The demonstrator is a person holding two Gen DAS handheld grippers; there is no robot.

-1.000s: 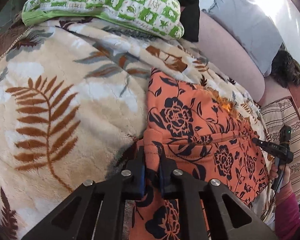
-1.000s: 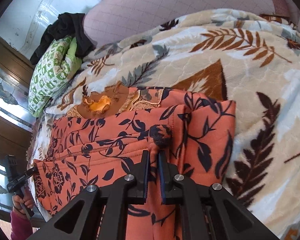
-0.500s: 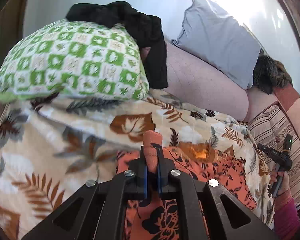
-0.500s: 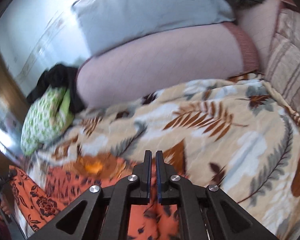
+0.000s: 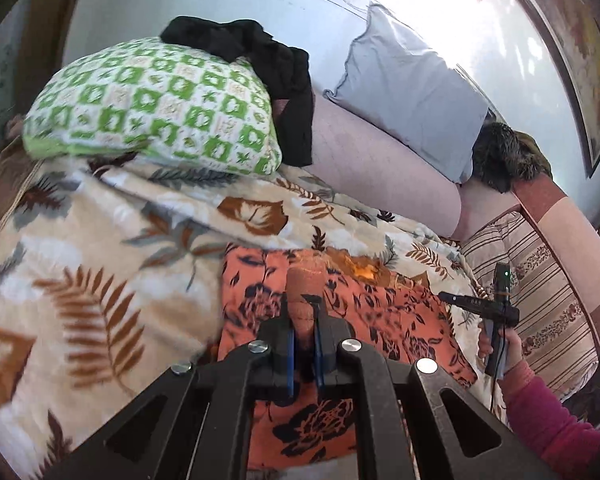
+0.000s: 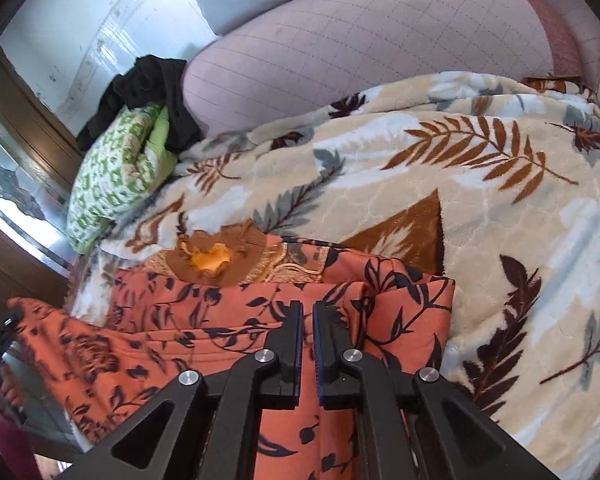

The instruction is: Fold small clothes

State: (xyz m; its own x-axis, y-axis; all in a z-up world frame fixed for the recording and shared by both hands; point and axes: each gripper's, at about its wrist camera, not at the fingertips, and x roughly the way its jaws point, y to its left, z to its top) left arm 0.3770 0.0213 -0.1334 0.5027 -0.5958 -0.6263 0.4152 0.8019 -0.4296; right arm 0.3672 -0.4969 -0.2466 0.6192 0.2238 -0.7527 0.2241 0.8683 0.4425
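Observation:
An orange garment with dark flowers point(image 5: 380, 312) lies on a leaf-print blanket point(image 5: 100, 240). My left gripper point(image 5: 304, 320) is shut on a bunched fold of its near edge, which sticks up between the fingers. In the right wrist view the same garment point(image 6: 180, 320) stretches to the left, and my right gripper point(image 6: 307, 312) is shut on its other near corner. A hand in a pink sleeve holds the right gripper point(image 5: 444, 296) at the garment's right end. A brown embroidered cloth with a yellow patch point(image 6: 216, 258) peeks out at the garment's far edge.
A green-and-white pillow point(image 5: 152, 104) with black clothes point(image 5: 268, 60) on it lies at the back left. A pink bolster point(image 5: 380, 176) and a grey pillow point(image 5: 412, 92) line the back. A striped cushion point(image 5: 540, 288) lies to the right.
Both grippers kept their hold and lifted the garment's near edge off the blanket. The left one rose and tipped up. The right one swung up, then came back down.

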